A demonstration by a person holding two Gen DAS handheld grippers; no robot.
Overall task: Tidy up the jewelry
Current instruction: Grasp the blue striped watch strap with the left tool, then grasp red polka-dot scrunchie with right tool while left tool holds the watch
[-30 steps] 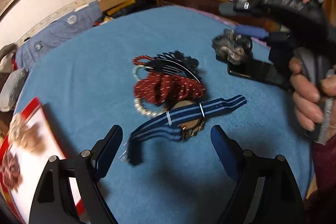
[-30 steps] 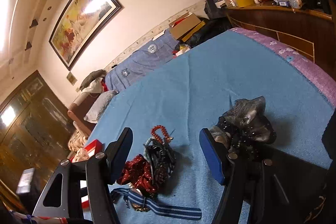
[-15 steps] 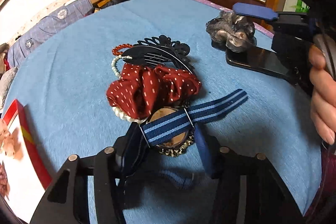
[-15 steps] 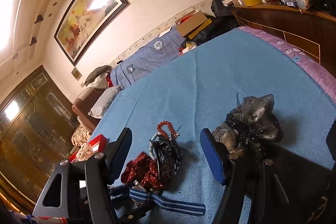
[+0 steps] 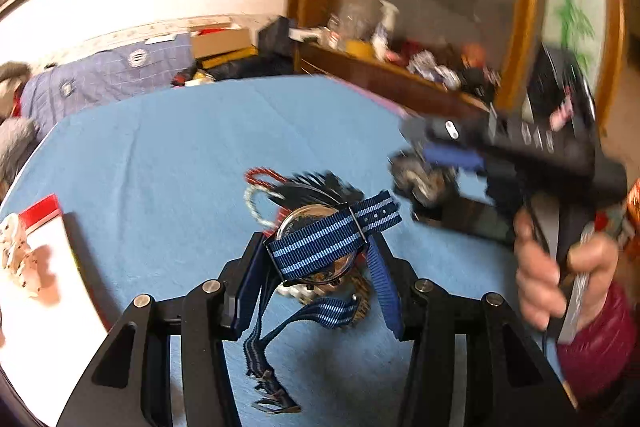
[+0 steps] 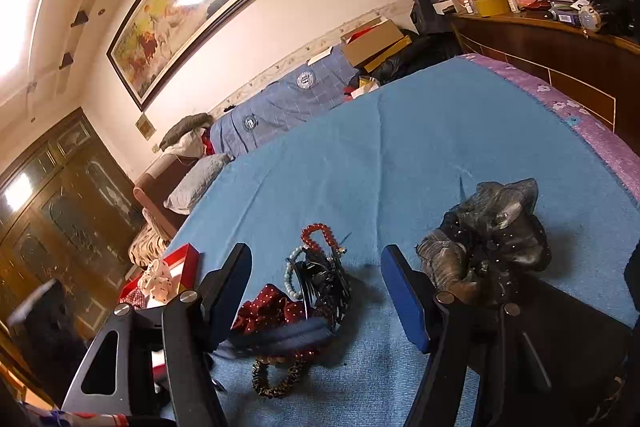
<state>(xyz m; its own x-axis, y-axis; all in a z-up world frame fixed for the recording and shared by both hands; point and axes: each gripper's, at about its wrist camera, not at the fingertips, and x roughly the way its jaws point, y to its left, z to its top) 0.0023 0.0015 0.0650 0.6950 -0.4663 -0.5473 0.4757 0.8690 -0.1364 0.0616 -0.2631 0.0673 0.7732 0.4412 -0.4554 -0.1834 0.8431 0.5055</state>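
left hand-held gripper (image 5: 320, 279) pinching the striped-strap watch (image 5: 316, 247) above the blue bed (image 5: 160, 155); right hand-held gripper (image 6: 316, 291) spread, empty. we'd carry it level toward the red box (image 5: 40, 211), minding the trailing strap.

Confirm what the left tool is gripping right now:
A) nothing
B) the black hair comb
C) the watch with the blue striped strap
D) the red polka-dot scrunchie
C: in the left wrist view, the left tool is closed on the watch with the blue striped strap, lifted above the pile.
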